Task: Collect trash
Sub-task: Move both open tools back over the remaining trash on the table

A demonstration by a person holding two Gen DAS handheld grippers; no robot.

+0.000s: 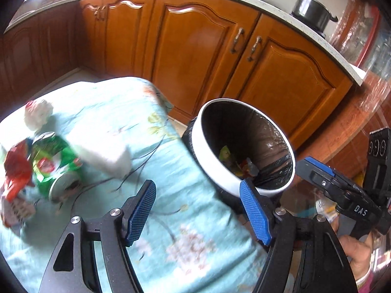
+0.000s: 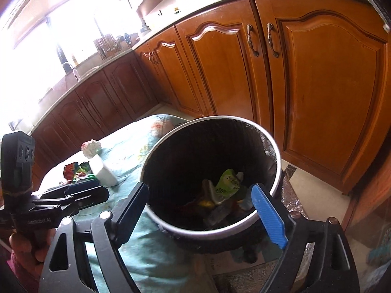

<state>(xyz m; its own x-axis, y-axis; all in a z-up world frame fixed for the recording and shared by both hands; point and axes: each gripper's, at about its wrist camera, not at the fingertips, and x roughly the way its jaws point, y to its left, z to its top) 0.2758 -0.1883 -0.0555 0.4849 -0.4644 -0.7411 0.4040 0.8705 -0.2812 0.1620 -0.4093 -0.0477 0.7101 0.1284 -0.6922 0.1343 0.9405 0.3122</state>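
Note:
A round bin (image 1: 220, 178) with a white rim and black liner stands by the table edge; it holds several wrappers, among them a green pouch (image 2: 227, 183). On the teal floral cloth (image 1: 176, 219) lie a crushed green can (image 1: 56, 163), a red wrapper (image 1: 17, 171), a crumpled white tissue (image 1: 38, 114) and a white block (image 1: 110, 156). My left gripper (image 1: 197, 184) is open and empty over the cloth, right of the can and beside the bin. My right gripper (image 2: 200, 186) hangs open over the bin (image 2: 276, 151) with nothing between its fingers.
Brown wooden cabinets (image 1: 200, 48) under a pale counter run behind the table and bin. A black pot (image 1: 310, 9) sits on the stove. Tiled floor (image 2: 312, 195) shows right of the bin. A hand (image 1: 354, 251) grips the right tool's handle.

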